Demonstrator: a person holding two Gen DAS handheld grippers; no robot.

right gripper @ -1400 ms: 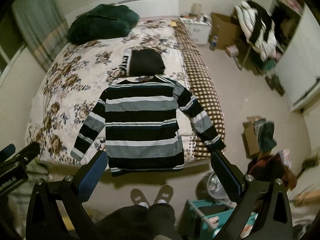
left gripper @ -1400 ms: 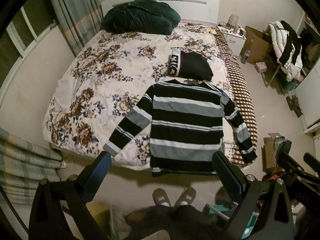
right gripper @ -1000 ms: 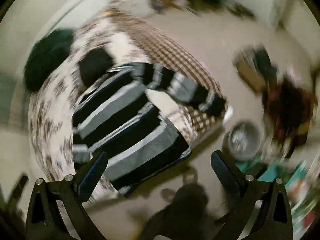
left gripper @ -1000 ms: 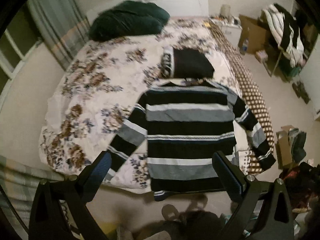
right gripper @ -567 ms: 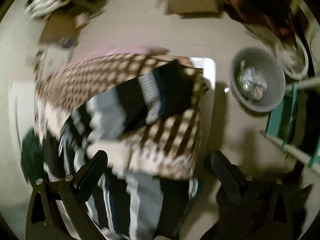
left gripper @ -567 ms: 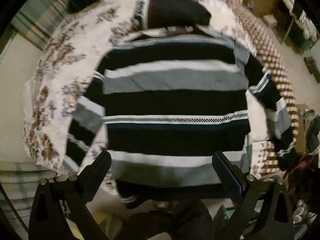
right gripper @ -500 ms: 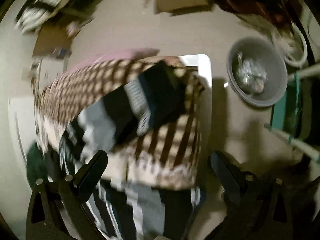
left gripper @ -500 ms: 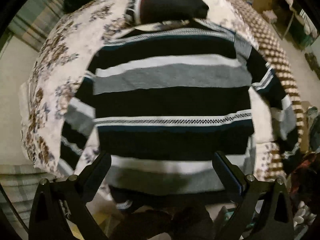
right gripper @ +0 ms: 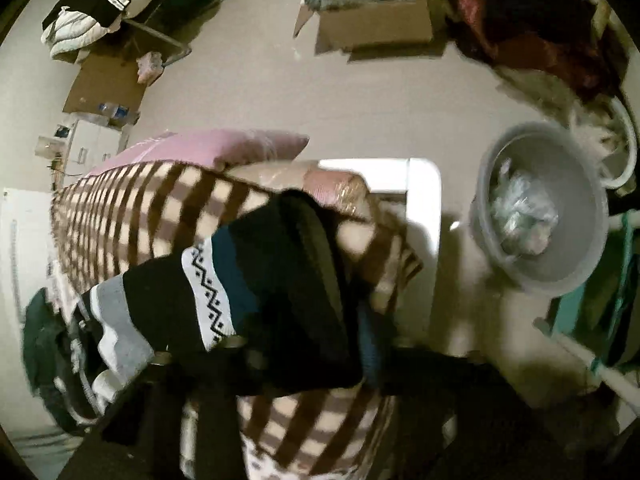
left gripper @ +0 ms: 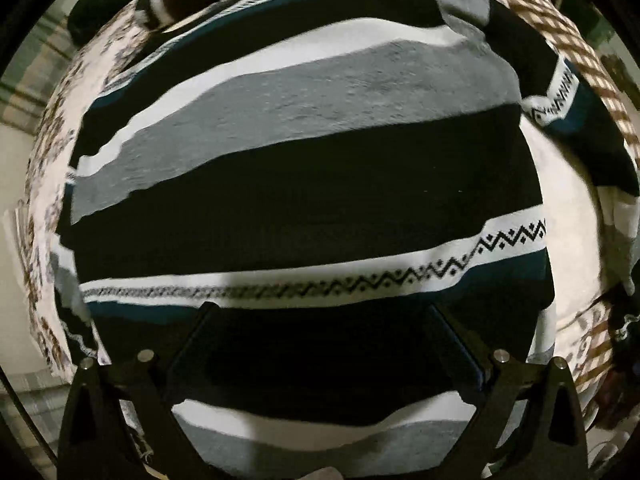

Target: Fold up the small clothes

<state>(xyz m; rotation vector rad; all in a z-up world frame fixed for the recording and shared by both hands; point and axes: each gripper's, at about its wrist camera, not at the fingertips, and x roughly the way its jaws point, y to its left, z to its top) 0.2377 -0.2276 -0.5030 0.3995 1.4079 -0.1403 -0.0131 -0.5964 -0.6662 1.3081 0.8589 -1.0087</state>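
Bed corner first: in your right wrist view the white bed frame (right gripper: pixel 424 200) ends at about 2 o'clock from centre, and the brown checked blanket (right gripper: pixel 132 208) hangs over that edge. Beyond it lies open floor (right gripper: pixel 280 92) toward 12 o'clock, bounded by a cardboard box (right gripper: pixel 376 28) at 12 and a grey basin (right gripper: pixel 540 208) at 3 o'clock, close beside the frame. A pink pillow (right gripper: pixel 216 146) sits on the checked blanket at 11 o'clock.

Your right tongs (right gripper: pixel 304 352) have just been closing and now pinch the dark cuff of the striped sweater (right gripper: pixel 208 292); its sleeve runs away toward 9 o'clock across the checked blanket, near the bed corner.

In your left wrist view the striped sweater (left gripper: pixel 304 184) fills nearly everything, spread flat on the floral bedspread (left gripper: pixel 52 152), which shows only as a rim from 8 to 11 o'clock. Your left tongs (left gripper: pixel 320 344) stand spread wide at 6 o'clock, directly over the lower body of the sweater, both fingers over a black band just below the zigzag stripe. Whether the tips touch the knit you cannot tell here. The sweater's right sleeve bends off at 2 o'clock onto the checked blanket (left gripper: pixel 560 32).
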